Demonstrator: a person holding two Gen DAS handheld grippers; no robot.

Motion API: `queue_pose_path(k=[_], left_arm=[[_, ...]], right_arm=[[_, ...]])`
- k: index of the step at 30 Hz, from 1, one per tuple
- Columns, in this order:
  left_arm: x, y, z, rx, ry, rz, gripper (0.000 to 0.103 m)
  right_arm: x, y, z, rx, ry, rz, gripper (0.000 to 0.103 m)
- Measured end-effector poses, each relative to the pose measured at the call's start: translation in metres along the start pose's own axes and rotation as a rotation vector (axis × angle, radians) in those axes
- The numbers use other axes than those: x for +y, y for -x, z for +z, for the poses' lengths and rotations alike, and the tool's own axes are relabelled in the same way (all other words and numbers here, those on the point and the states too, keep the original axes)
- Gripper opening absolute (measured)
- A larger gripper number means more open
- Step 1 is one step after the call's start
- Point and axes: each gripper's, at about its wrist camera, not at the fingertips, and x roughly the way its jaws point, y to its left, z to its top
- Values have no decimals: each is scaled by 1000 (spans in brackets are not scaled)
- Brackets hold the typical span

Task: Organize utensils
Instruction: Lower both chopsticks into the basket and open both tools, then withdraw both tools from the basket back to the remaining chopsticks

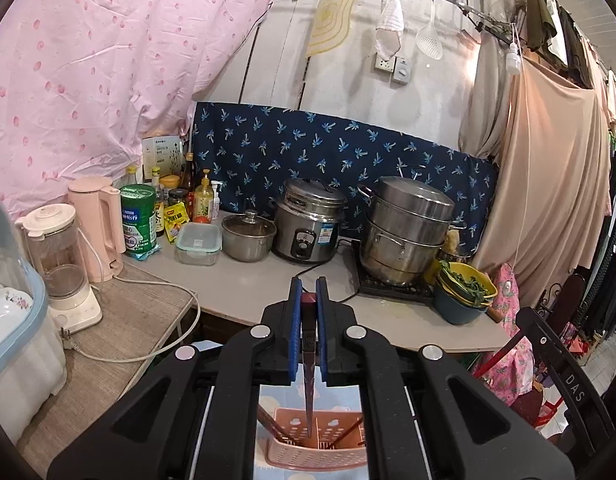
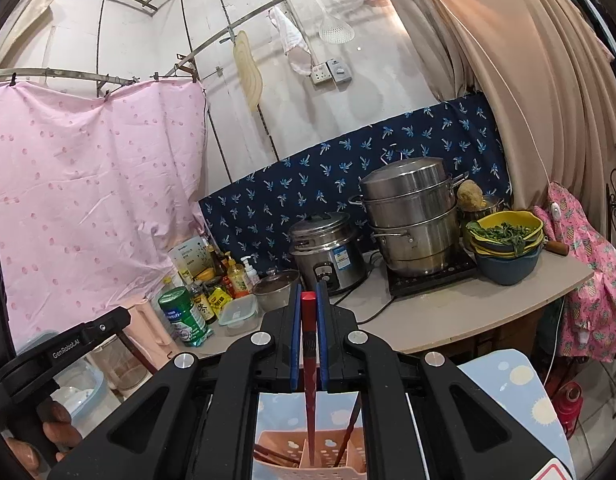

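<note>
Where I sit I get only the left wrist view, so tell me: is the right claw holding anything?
Observer: Yes. The right claw is shut on a red chopstick, gripped near its top end.
Operator: Where does its tip point?
Observer: Down at the pink basket, about at its middle. I cannot tell whether the tip is inside.
Operator: Anything else I miss?
Observer: The left hand shows at the lower left of the right wrist view, wrapped round a black handle.
</note>
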Motion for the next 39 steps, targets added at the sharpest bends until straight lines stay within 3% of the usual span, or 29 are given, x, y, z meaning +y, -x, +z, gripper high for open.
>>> queue_pose_path(k=[9,19,22,24,25,29,33,39], left_arm=[[6,-47,-31,92,-5,11,7],[11,-69,-59,172,1,20,7],[9,-67,-64,160,-12,39,11],[9,-65,-65,165,-10,36,23],[10,-64,-66,165,-9,36,24],[11,-58,-70,174,-8,35,25],[11,-46,-76,176,-13,43,33],[10,-26,-86,182,-29,49,33]], right_arm=[[-18,-52,-38,114,-8,-41,7],[-31,-71,-76,207,-8,-67,7],[-31,-68,-78,204,0,-75,13],[-32,-64,-77,200,-6,-78,22],[-33,-61,-77,195,-9,-80,23],[-33,-50,-76,189,-9,-77,24],[-28,-35,-78,190,10,-76,24],[-17,-10,-90,198,37,-69,24]])
